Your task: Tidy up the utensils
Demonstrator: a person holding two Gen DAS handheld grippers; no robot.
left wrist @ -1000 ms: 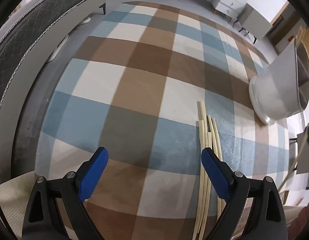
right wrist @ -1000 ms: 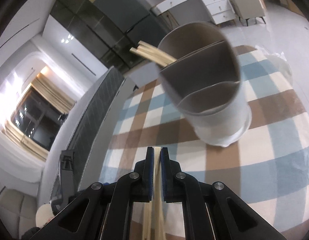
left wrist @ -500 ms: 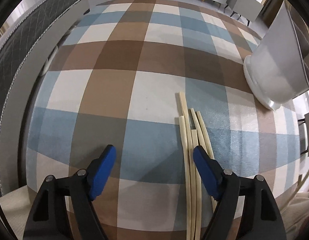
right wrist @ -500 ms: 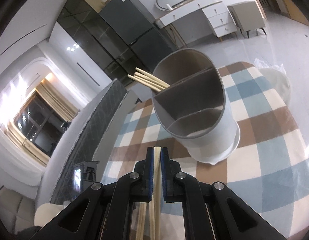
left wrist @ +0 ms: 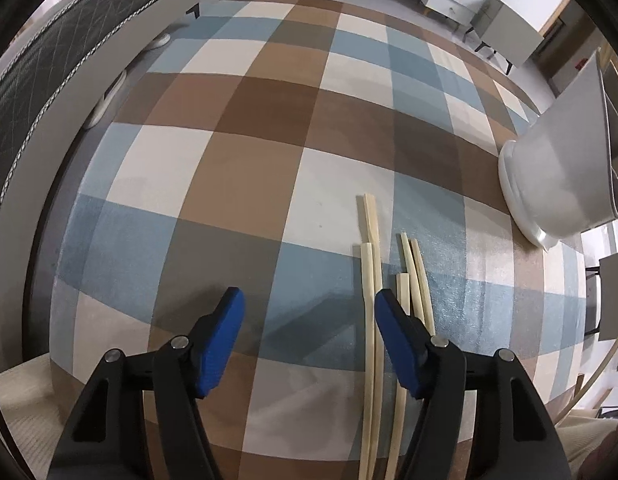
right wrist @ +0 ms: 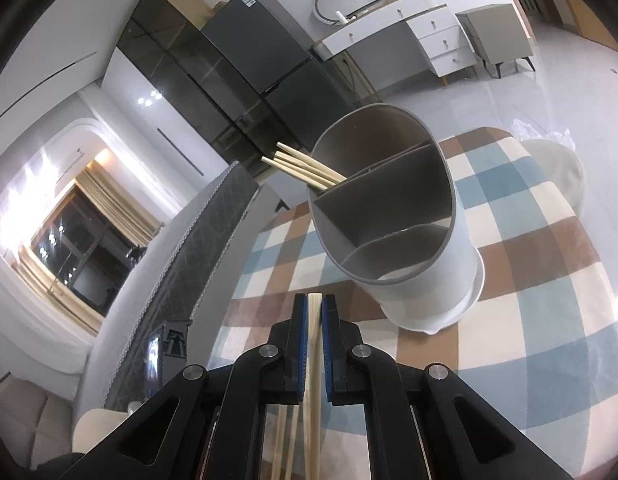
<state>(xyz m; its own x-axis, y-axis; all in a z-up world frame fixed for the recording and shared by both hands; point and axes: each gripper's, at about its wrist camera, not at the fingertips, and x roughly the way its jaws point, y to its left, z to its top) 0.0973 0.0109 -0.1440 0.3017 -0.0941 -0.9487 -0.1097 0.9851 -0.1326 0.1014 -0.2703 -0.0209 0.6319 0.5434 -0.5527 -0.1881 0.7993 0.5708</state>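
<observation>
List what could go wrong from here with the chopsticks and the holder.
1. The right gripper pinches a chopstick near its top end; the long free end may swing and catch the holder rim.
2. The left gripper is open with one finger over the loose chopsticks; closing may scatter them.

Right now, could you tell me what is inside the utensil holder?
The utensil holder has chopsticks in its far compartment; the others look empty, though their bottoms are hidden.
</observation>
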